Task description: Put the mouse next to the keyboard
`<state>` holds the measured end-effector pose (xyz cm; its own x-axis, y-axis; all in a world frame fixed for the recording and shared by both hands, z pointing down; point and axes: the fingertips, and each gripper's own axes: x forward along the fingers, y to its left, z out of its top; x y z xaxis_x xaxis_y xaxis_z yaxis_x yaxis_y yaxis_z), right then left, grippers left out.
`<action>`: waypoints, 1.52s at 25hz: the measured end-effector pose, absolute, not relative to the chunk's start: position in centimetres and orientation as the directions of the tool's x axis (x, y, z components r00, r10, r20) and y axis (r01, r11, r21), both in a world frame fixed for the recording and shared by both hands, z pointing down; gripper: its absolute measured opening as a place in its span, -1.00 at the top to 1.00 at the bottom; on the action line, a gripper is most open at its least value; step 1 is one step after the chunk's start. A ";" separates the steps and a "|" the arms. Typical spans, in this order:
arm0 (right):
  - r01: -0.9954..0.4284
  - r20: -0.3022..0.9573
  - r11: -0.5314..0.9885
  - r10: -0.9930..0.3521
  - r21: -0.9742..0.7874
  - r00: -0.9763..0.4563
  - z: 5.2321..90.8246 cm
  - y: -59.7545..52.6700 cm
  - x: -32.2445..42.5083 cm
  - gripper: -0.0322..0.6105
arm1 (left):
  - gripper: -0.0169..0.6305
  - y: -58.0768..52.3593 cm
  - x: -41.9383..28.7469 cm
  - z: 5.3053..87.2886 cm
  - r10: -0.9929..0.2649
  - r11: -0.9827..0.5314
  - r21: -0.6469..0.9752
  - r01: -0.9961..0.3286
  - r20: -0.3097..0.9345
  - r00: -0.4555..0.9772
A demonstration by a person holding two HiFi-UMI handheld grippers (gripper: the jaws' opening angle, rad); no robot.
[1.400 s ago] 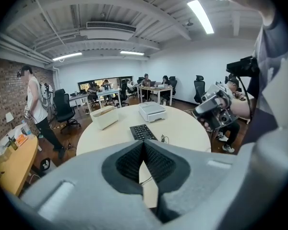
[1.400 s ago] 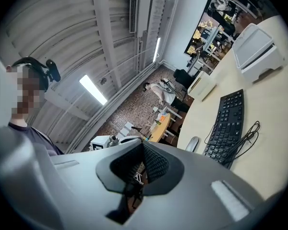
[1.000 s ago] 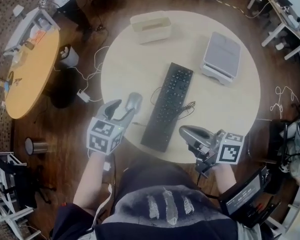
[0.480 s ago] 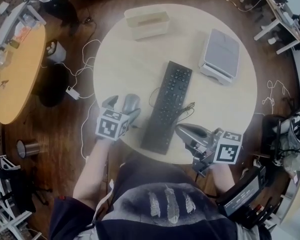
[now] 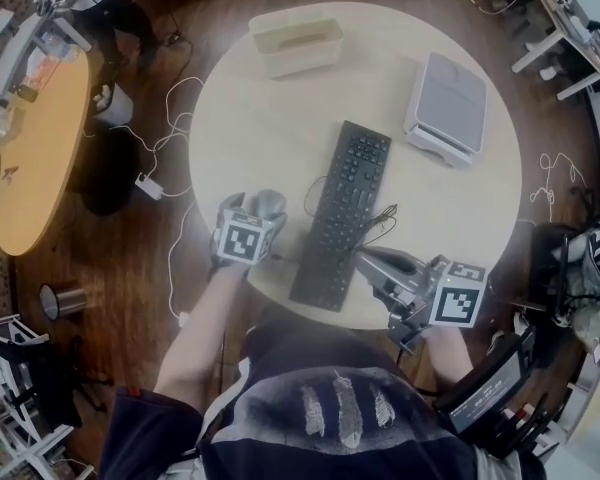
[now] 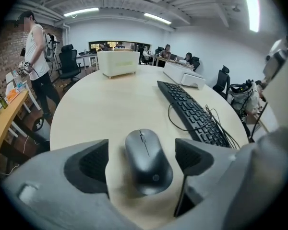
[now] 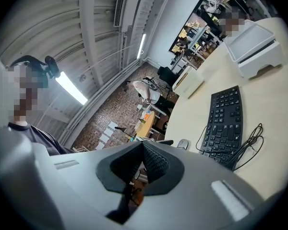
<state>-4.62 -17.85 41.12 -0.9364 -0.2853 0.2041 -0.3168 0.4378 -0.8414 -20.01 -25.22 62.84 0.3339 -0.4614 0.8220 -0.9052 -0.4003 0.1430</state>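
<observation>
Left gripper (image 5: 251, 206) is pointing down at the round tabletop (image 5: 260, 118), near its edge at about 8 o'clock. Its jaws have just been opening and are now standing wide apart. The dark grey mouse (image 6: 148, 162) is sitting flat on the tabletop between them. The pads (image 6: 93, 161) are not touching the mouse; a strip of bare tabletop is showing on each side of it.

The mouse is lying near the black keyboard (image 5: 342, 213), at the keyboard's 9 o'clock side, close to the end nearest the person. The two are not touching. The keyboard is lying in the middle of the tabletop, slanting from 7 o'clock up to 1 o'clock. Its thin black cord (image 5: 380, 218) is curling beside it at 3 o'clock.

Right gripper (image 7: 142, 163) is hanging over the tabletop edge at about 5 o'clock. Its jaws are pressing together with nothing between them.

A cream box (image 5: 295, 40) is standing at 12 o'clock on the tabletop. A grey tray (image 5: 445, 103) is sitting at 2 o'clock.
</observation>
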 end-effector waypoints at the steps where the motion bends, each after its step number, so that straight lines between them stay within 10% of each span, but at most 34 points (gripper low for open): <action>1: -0.317 0.203 0.437 -0.287 -0.842 -0.936 41.1 -17.8 -4.6 0.89 | -0.41 -25.1 -19.9 63.3 -0.451 -0.402 0.141 -0.905 0.829 0.330; 8: -0.339 0.213 0.419 -0.321 -0.842 -0.923 41.4 -17.9 -3.9 0.89 | -0.37 -24.8 -20.9 65.8 -0.449 -0.366 0.136 -0.921 0.841 0.303; 12: -0.349 0.216 0.413 -0.335 -0.841 -0.917 41.5 -17.7 -3.7 0.89 | 0.02 -25.5 -22.1 65.7 -0.512 -0.326 0.133 -0.936 0.807 0.293; 38: -0.367 0.179 0.429 -0.418 -0.826 -0.891 40.2 -15.2 -1.5 0.89 | 0.03 -23.4 -23.9 61.7 -0.621 -0.048 0.528 -0.848 0.649 0.439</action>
<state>-1.50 -15.21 40.22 -0.8908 -0.4178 0.1786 -0.3666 0.4288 -0.8257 -23.93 -23.40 61.67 0.4391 -0.6215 0.6489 -0.8480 -0.0481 0.5278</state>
